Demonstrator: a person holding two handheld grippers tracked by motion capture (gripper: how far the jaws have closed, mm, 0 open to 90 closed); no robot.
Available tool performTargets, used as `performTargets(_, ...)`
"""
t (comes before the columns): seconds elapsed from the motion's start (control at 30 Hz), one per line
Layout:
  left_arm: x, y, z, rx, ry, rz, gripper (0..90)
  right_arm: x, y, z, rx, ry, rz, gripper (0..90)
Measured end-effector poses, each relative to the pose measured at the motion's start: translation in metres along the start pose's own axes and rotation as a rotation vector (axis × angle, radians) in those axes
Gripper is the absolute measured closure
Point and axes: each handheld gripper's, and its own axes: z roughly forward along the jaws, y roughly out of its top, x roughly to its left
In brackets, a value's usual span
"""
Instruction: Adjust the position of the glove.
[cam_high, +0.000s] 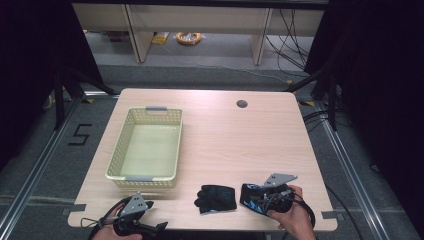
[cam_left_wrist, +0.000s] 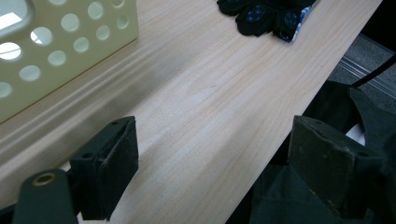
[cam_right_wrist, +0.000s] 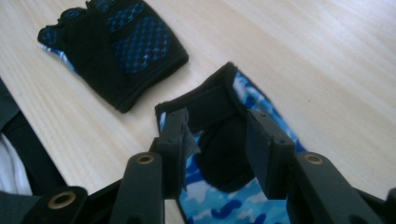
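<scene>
Right gripper (cam_right_wrist: 217, 140) hovers half-spread over the camouflage glove (cam_right_wrist: 233, 196) at the table's (cam_high: 240, 145) near edge (nothing pinched). Left gripper (cam_left_wrist: 212, 163) waits spread. Next, likely: close on the cuff, toward the basket (cam_high: 116, 156).

A lab or test room: a pale wooden worktop (cam_high: 240, 145) stands between black curtains (cam_high: 370, 75) on grey floor with metal floor rails (cam_high: 350, 165), a black taped numeral (cam_high: 80, 135), loose black cables (cam_high: 290, 35) and plain pale desks (cam_high: 200, 20) behind.
</scene>
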Motion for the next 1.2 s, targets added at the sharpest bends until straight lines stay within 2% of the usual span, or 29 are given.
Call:
performTargets(0.03, 0.0, 0.0, 0.0, 0.004, 0.002, 0.005, 15.4, 0.001, -0.001, -0.003, 0.032, 0.013, 0.006, 59.6)
performTargets(0.07, -0.001, 0.0, 0.001, -0.008, -0.007, -0.009, 15.4, 0.0, -0.003, -0.001, 0.019, 0.018, -0.014, 59.2)
performTargets(0.1, -0.001, 0.0, 0.001, -0.008, -0.006, -0.009, 15.5, 0.002, -0.006, 0.0, 0.02, 0.028, -0.011, 59.1)
performTargets(0.17, -0.001, 0.0, 0.001, -0.008, -0.006, -0.01, 15.4, 0.003, -0.01, 0.002, 0.033, 0.039, -0.019, 59.0)
performTargets(0.2, -0.002, 0.0, 0.001, -0.007, -0.007, -0.03, 15.5, 0.002, -0.011, 0.002, 0.049, 0.046, -0.024, 58.9)
performTargets(0.23, -0.001, 0.0, 0.001, -0.007, -0.005, -0.013, 15.5, 0.003, -0.014, 0.004, 0.045, 0.055, -0.013, 58.9)
performTargets(0.27, -0.002, 0.0, 0.001, -0.007, -0.007, -0.031, 15.5, 0.003, -0.015, 0.004, 0.051, 0.066, -0.008, 59.0)
performTargets(0.3, -0.002, 0.0, 0.001, -0.006, -0.008, -0.03, 15.5, 0.002, -0.017, 0.006, 0.05, 0.066, -0.021, 59.0)
performTargets(0.33, -0.002, 0.0, 0.001, -0.004, -0.007, -0.03, 15.5, 0.001, -0.019, 0.007, 0.046, 0.066, -0.014, 59.1)
performTargets(0.37, -0.001, 0.0, 0.002, 0.011, 0.01, -0.013, 15.5, 0.0, -0.02, 0.008, 0.047, 0.069, -0.019, 59.5)
performTargets(0.4, -0.002, 0.0, 0.001, 0.004, 0.001, -0.022, 15.4, 0.0, -0.019, 0.007, 0.073, 0.082, -0.006, 59.6)
performTargets(0.43, -0.002, 0.0, 0.001, 0.002, -0.001, -0.024, 15.5, 0.001, -0.02, 0.008, 0.071, 0.065, 0.014, 59.8)
performTargets(0.47, -0.002, 0.0, 0.001, 0.004, 0.001, -0.022, 15.5, 0.001, -0.02, 0.009, 0.07, 0.059, -0.001, 60.1)
performTargets(0.5, -0.001, 0.0, 0.001, 0.004, 0.001, -0.022, 15.4, 0.001, -0.02, 0.008, 0.093, 0.05, -0.007, 60.2)
performTargets(0.57, -0.001, 0.0, 0.001, 0.011, 0.006, -0.015, 15.5, 0.002, -0.02, 0.01, 0.08, 0.055, -0.015, 61.3)
performTargets(0.6, -0.001, 0.0, 0.001, 0.01, 0.005, -0.016, 15.5, 0.002, -0.02, 0.011, 0.074, 0.043, -0.025, 62.7)
performTargets(0.63, -0.001, -0.001, 0.001, 0.007, 0.005, -0.02, 15.4, 0.003, -0.019, 0.008, 0.097, 0.057, -0.024, 64.5)
performTargets(0.67, -0.002, -0.001, 0.001, 0.002, 0.001, -0.024, 15.5, 0.004, -0.02, 0.01, 0.086, 0.038, -0.028, 66.6)
performTargets(0.7, -0.001, 0.0, 0.001, 0.003, 0.003, -0.006, 15.4, 0.004, -0.019, 0.01, 0.086, 0.029, -0.033, 70.0)
performTargets(0.8, -0.001, 0.0, 0.001, 0.004, -0.003, 0.003, 15.5, 0.004, -0.019, 0.008, 0.102, 0.052, -0.013, 82.1)
performTargets(0.83, -0.001, 0.0, 0.001, 0.001, -0.002, 0.001, 15.5, 0.003, -0.021, 0.009, 0.082, 0.042, -0.016, 86.7)
performTargets(0.87, -0.001, 0.0, 0.001, 0.0, 0.0, 0.001, 15.5, 0.003, -0.021, 0.007, 0.099, 0.053, -0.008, 88.0)
performTargets(0.97, -0.001, 0.0, 0.001, -0.004, 0.004, 0.002, 15.5, 0.005, -0.02, 0.007, 0.077, 0.039, 0.023, 88.8)
performTargets(1.03, -0.002, 0.0, 0.001, -0.009, -0.001, -0.005, 15.5, 0.003, -0.019, 0.002, 0.041, 0.048, 0.025, 88.9)
performTargets(1.07, -0.001, 0.0, 0.001, -0.006, 0.003, 0.007, 15.5, 0.002, -0.017, -0.001, 0.018, 0.052, 0.027, 88.9)
performTargets(1.1, -0.003, 0.001, 0.002, -0.005, 0.013, 0.0, 15.5, 0.004, -0.016, -0.005, -0.008, 0.058, 0.061, 88.9)
performTargets(1.13, -0.005, 0.001, 0.002, -0.017, -0.004, -0.029, 15.5, 0.002, -0.013, -0.009, -0.039, 0.054, 0.044, 88.9)
performTargets(1.17, -0.005, 0.003, 0.002, -0.016, 0.004, 0.002, 15.5, 0.002, -0.011, -0.012, -0.077, 0.059, 0.053, 88.9)
performTargets(1.2, -0.009, 0.004, 0.004, -0.034, 0.001, -0.034, 15.5, 0.003, -0.009, -0.015, -0.087, 0.052, 0.058, 88.9)
